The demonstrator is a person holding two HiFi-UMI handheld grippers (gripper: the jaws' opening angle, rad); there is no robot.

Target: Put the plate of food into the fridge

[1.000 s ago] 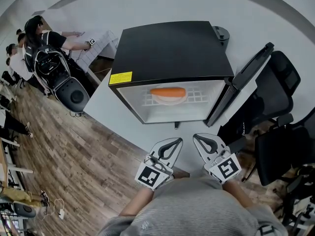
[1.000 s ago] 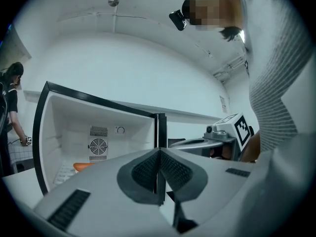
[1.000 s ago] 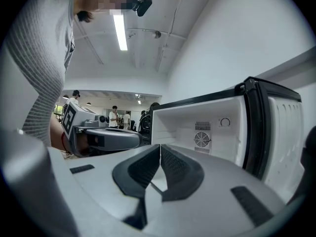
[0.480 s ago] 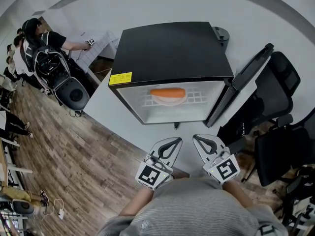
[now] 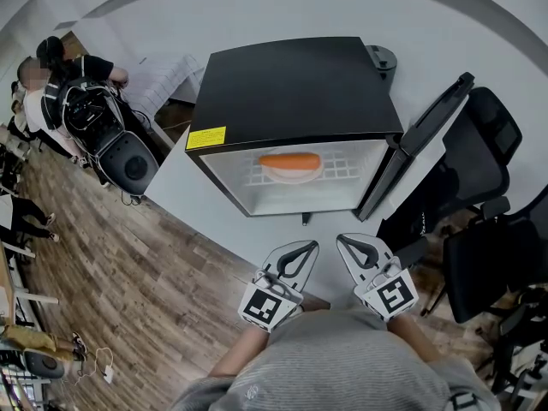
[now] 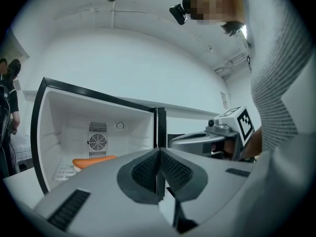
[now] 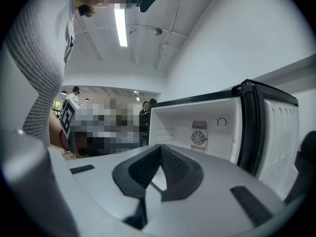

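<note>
A small black fridge stands on the white table with its door swung open to the right. Inside, on the white wire shelf, sits a white plate with an orange sausage-like food; the same food shows low in the left gripper view. Both grippers hover side by side in front of the fridge, close to the person's body. The left gripper is shut with nothing between its pads. The right gripper is shut and empty too.
Black office chairs stand right of the table, beside the open door. Several people and a black case sit at the far left by another table. Wood floor lies to the left below the table edge.
Both grippers hold their place. The person at the far left has drawn an arm back from the neighbouring table.
</note>
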